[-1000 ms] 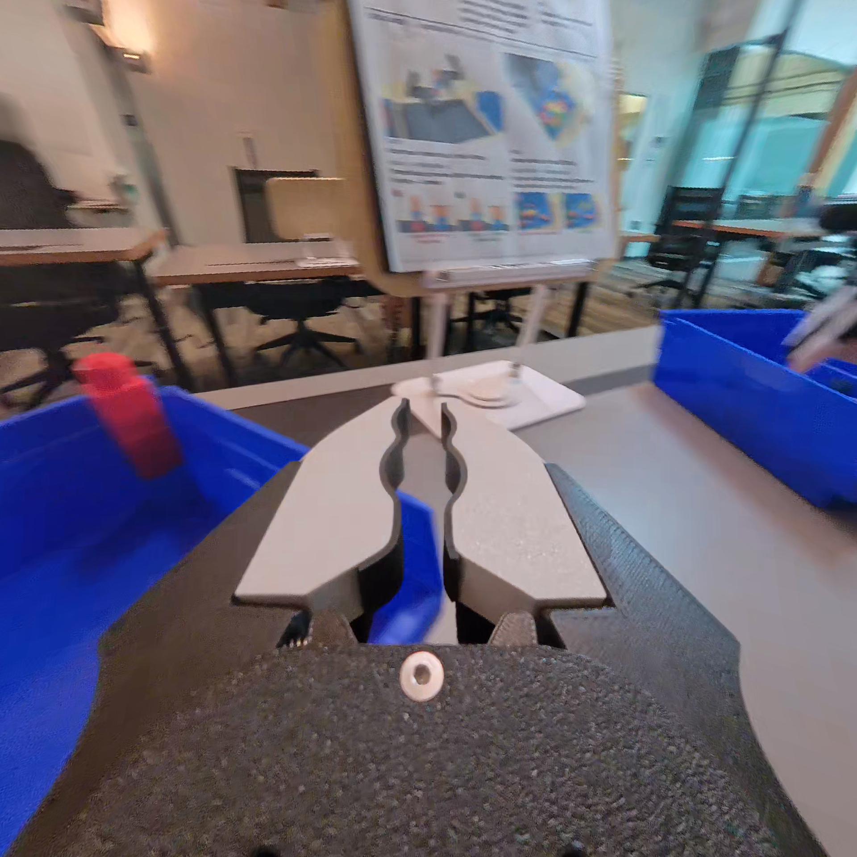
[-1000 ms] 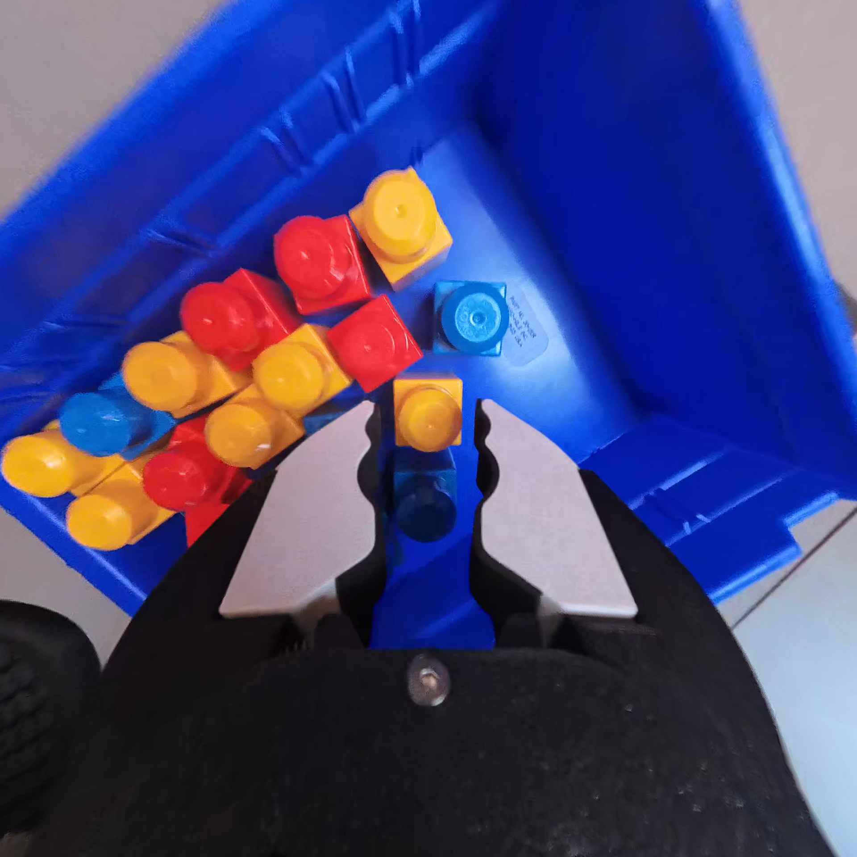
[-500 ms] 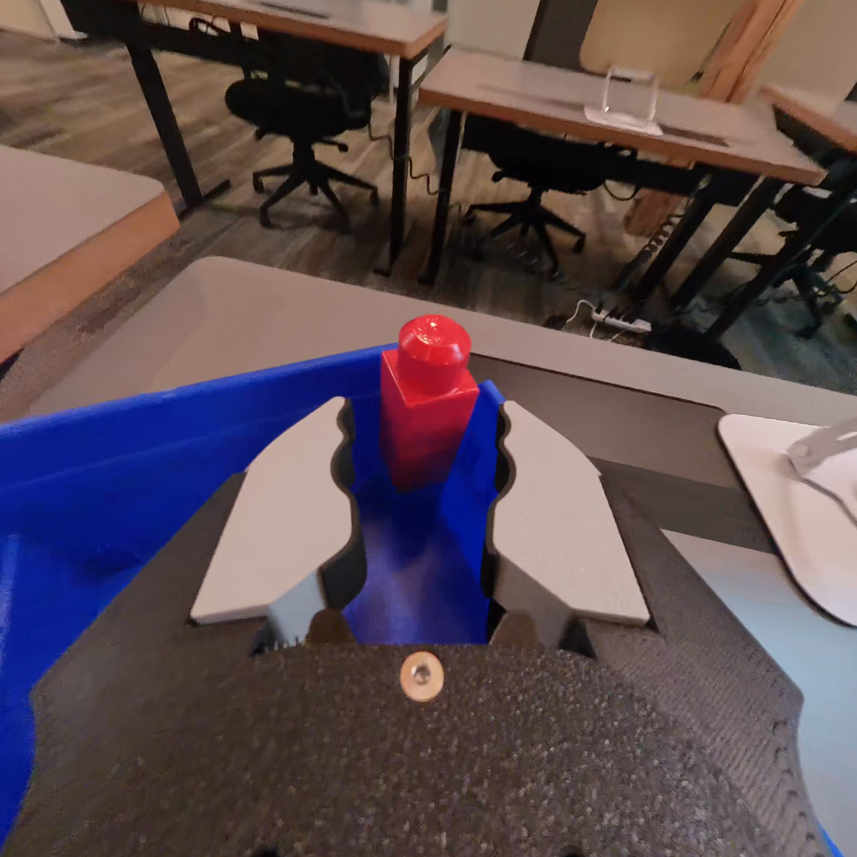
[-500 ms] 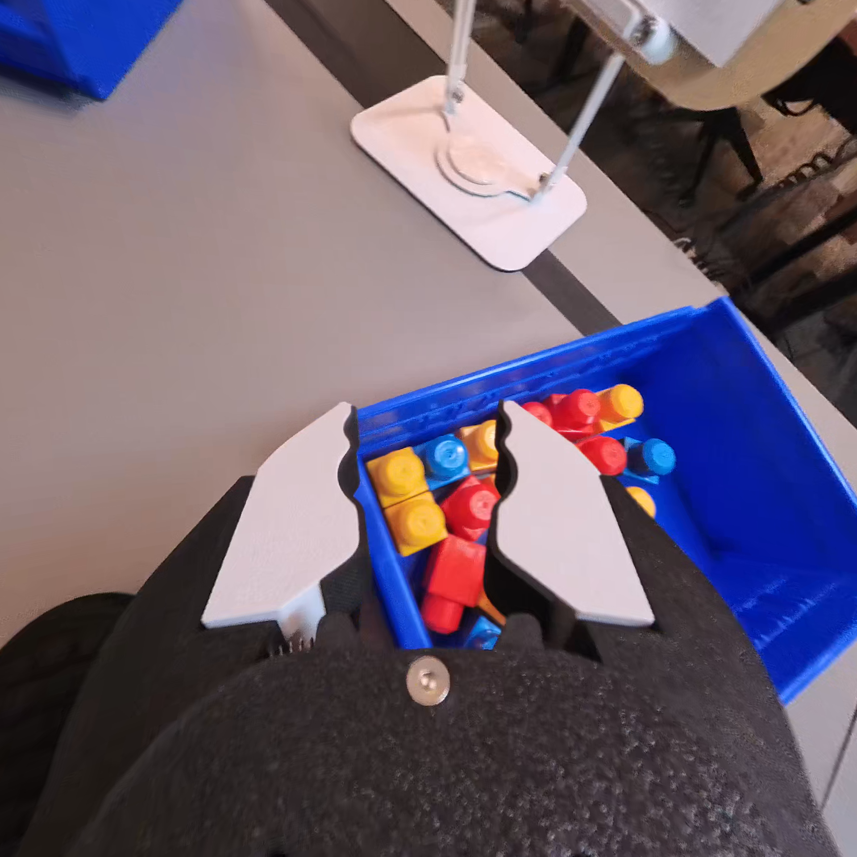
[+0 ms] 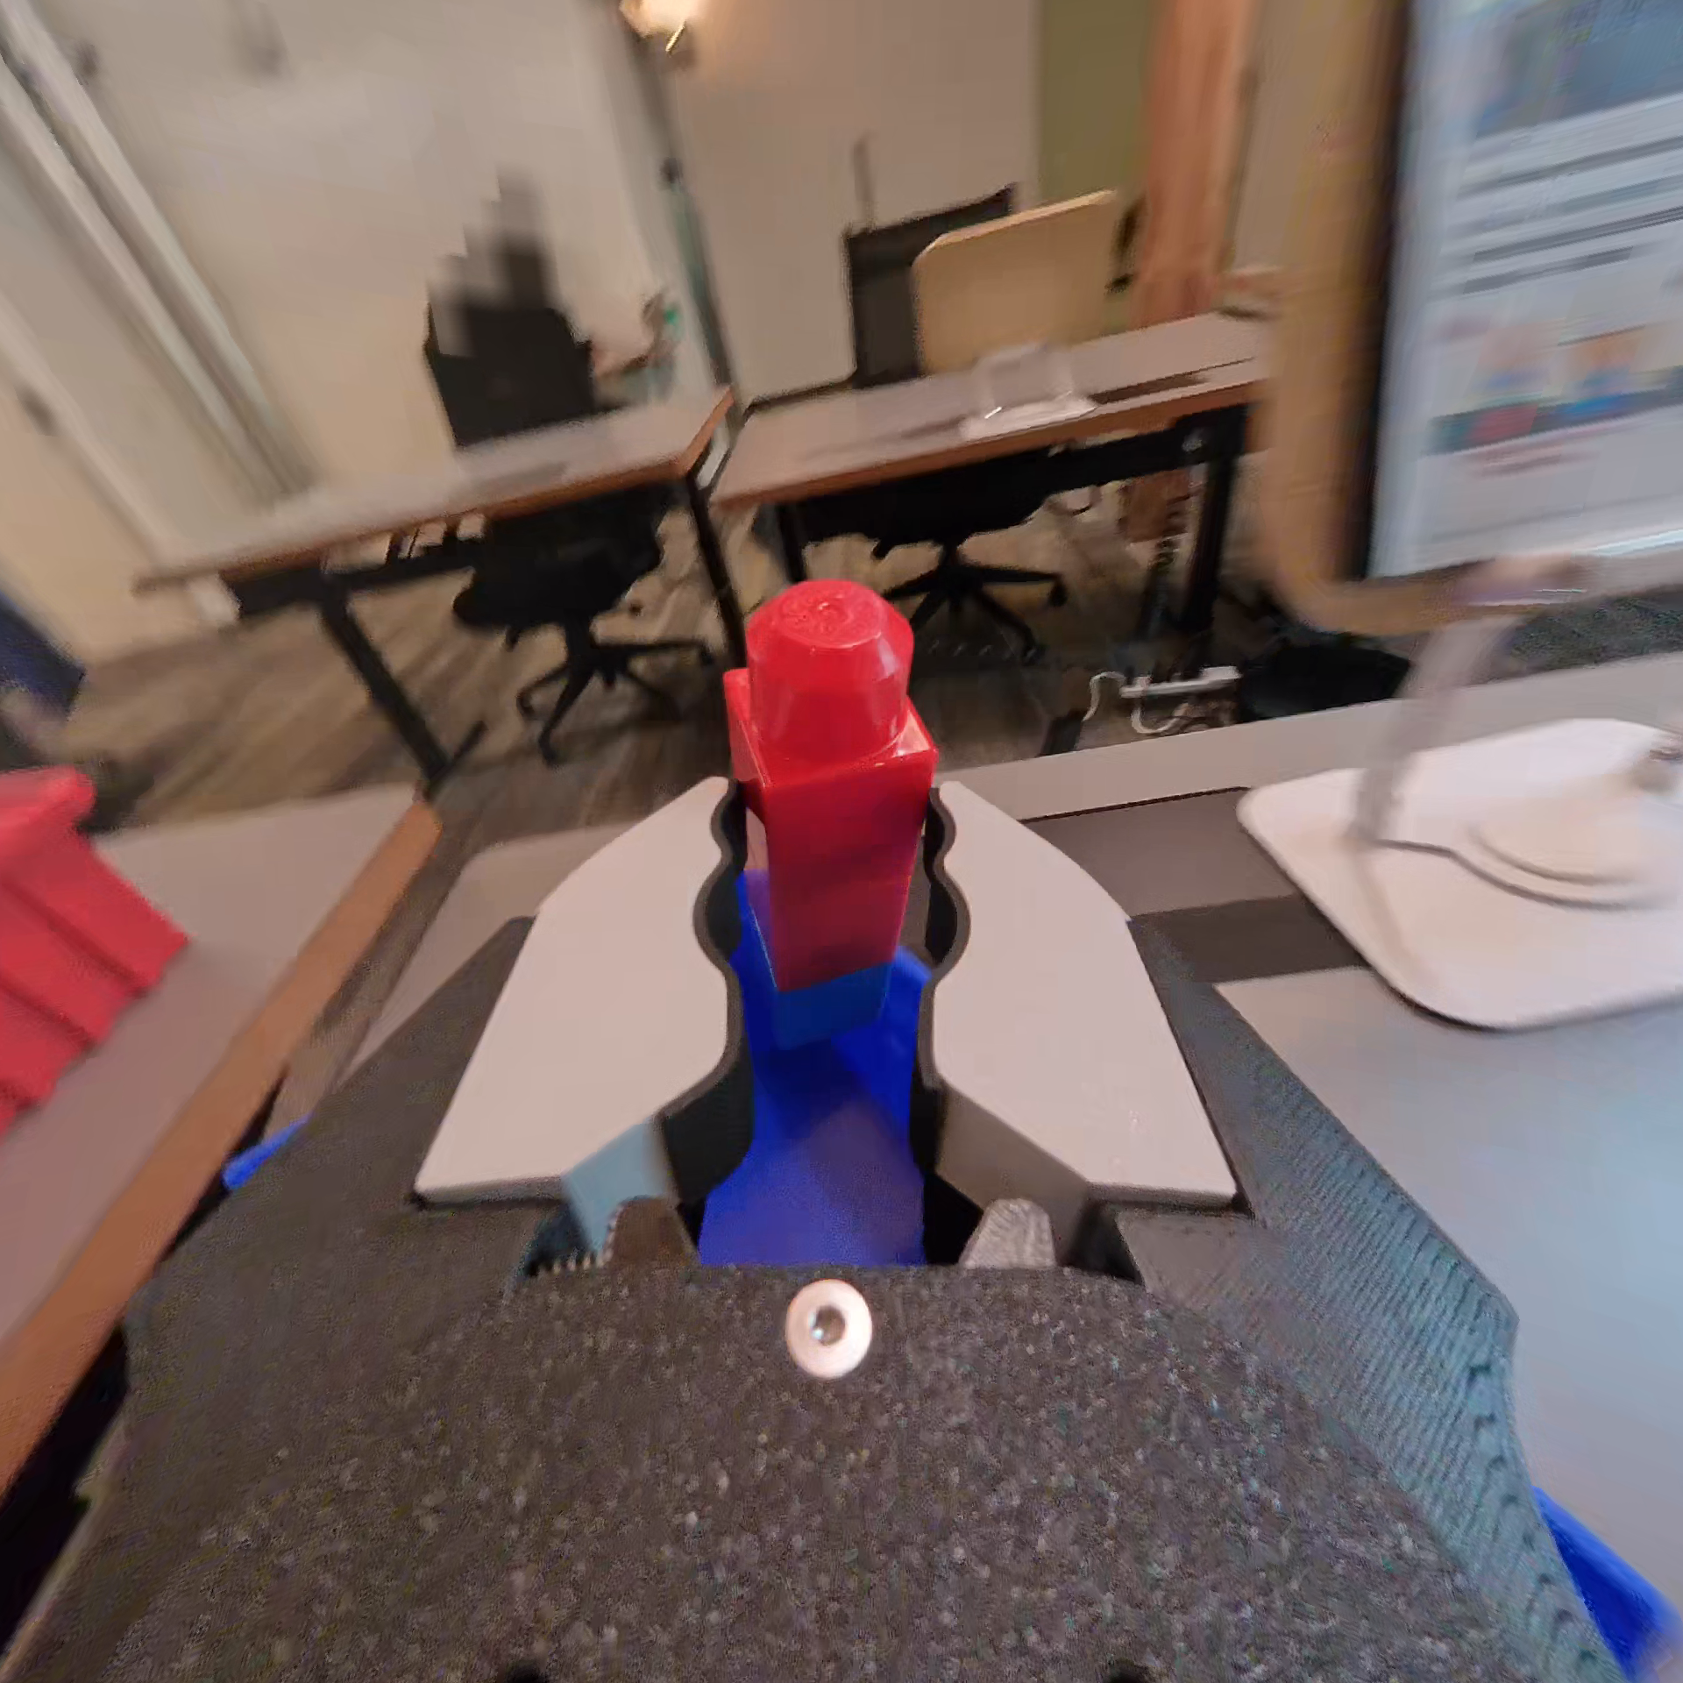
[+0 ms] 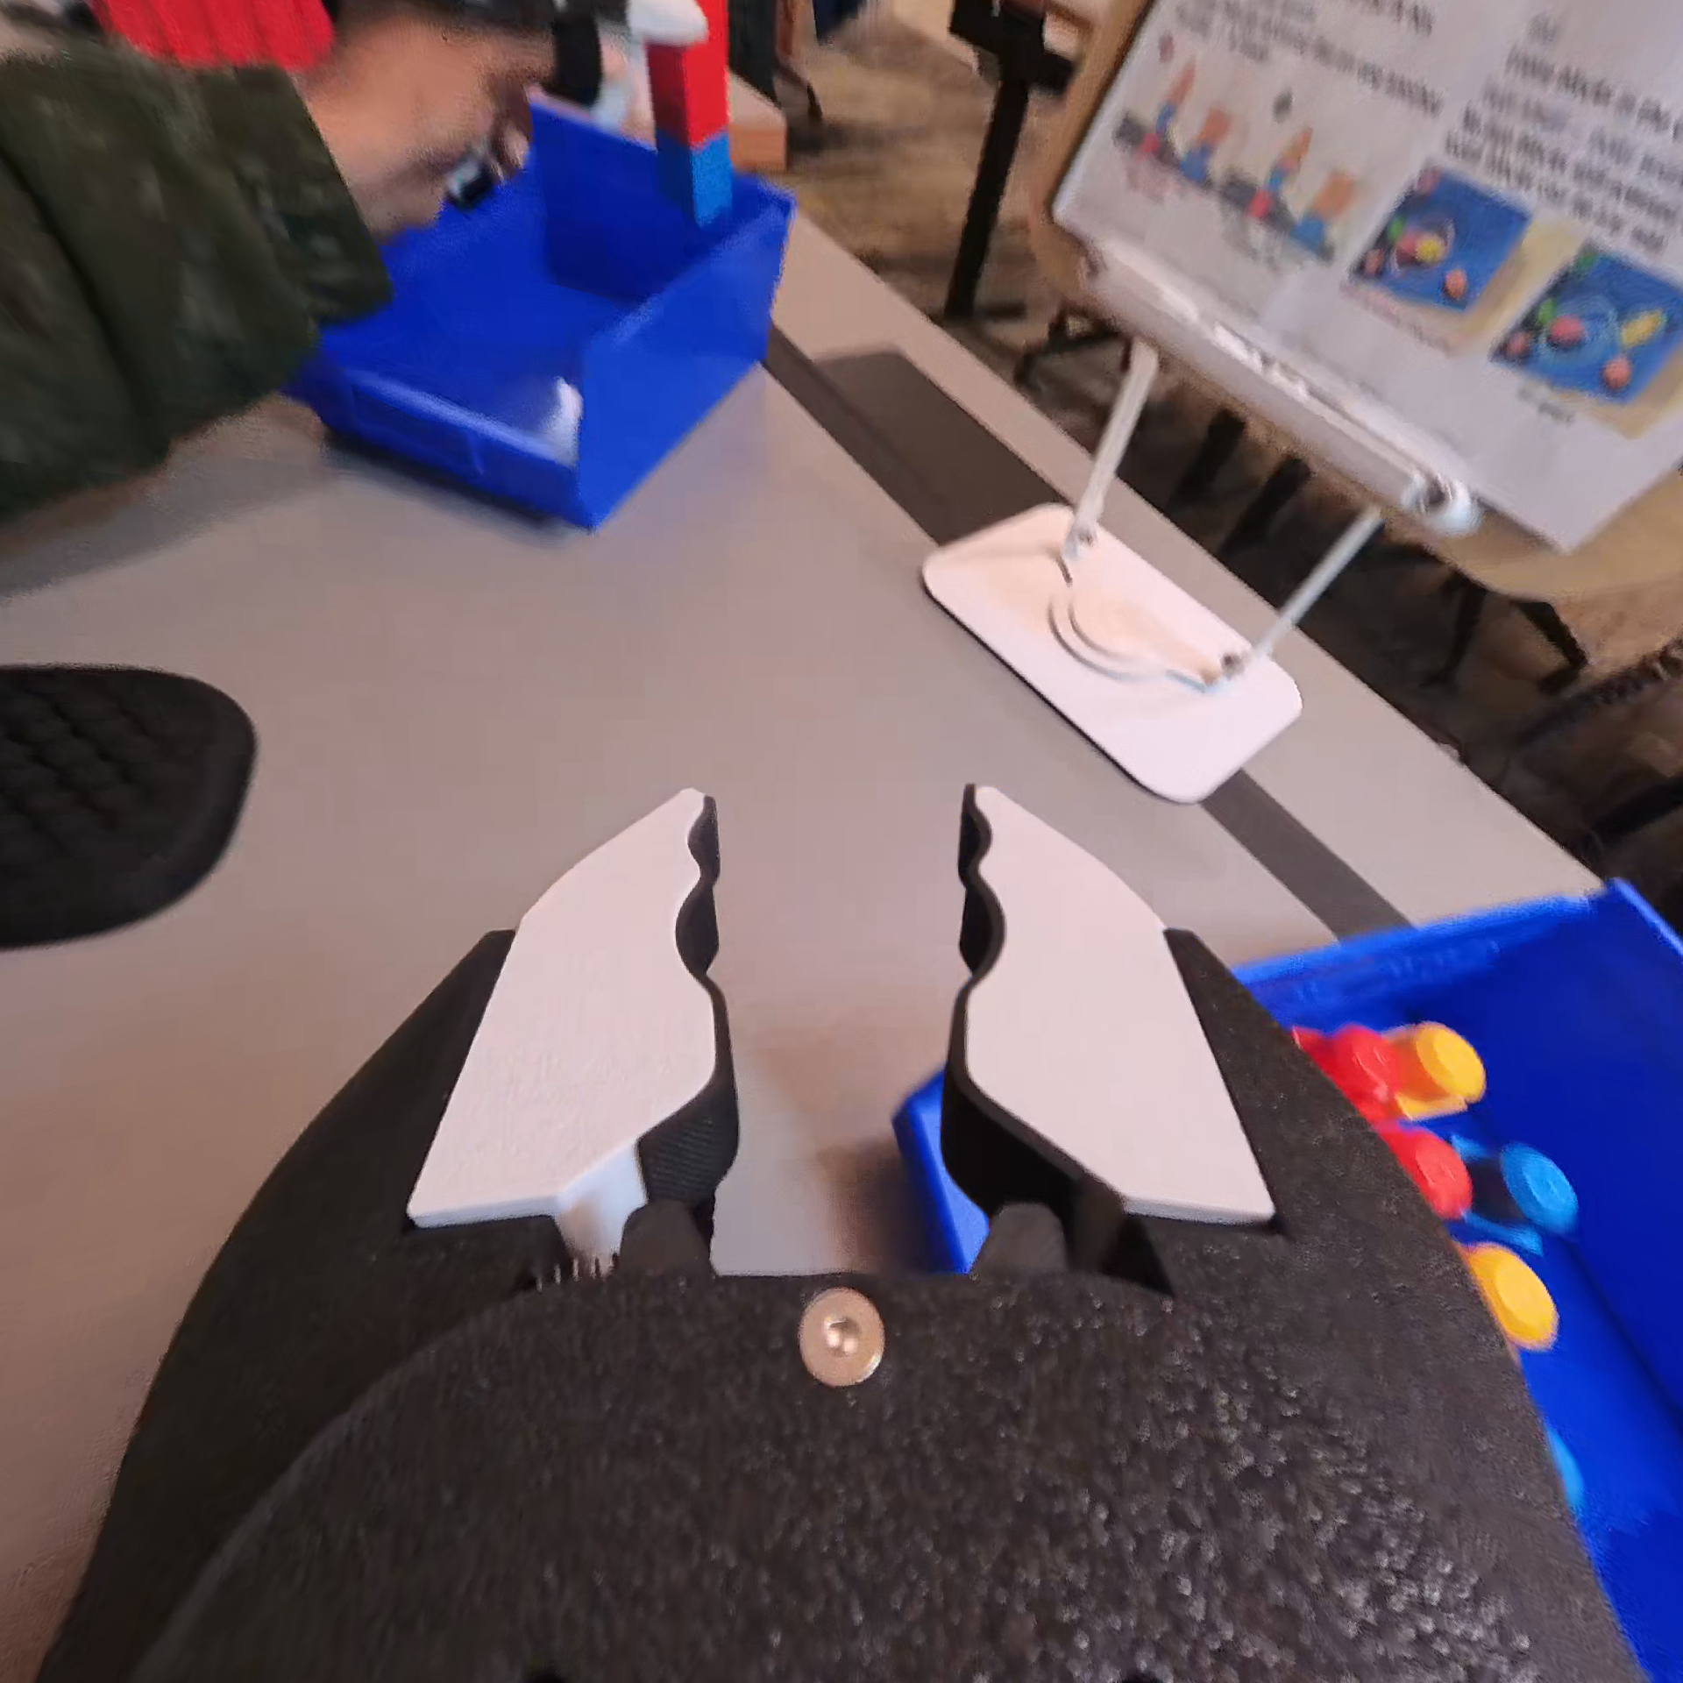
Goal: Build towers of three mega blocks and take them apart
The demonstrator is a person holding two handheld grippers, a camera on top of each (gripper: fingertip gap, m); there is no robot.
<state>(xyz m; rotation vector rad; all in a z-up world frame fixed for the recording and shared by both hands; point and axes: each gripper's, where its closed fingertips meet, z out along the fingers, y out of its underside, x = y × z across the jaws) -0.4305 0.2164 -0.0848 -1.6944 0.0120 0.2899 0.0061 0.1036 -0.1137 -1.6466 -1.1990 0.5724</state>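
Red plastic blocks stacked on a blue block make a tower (image 5: 833, 856), square-sided with a round stud on top, pinched between the pale wavy-edged fingers of the left gripper (image 5: 831, 810) above a blue bin (image 5: 810, 1175); from the right wrist view that tower hangs over the far blue bin (image 6: 674, 300), its bottom clear of the floor. The right gripper (image 6: 838, 806) is spread wide and empty over the smooth grey table (image 6: 546, 692), just beside a second blue bin (image 6: 1603, 1002) holding loose red, yellow and blue blocks (image 6: 1421, 1093). A white flat stand base (image 6: 1111, 656) sits on the table, well apart from both bins.
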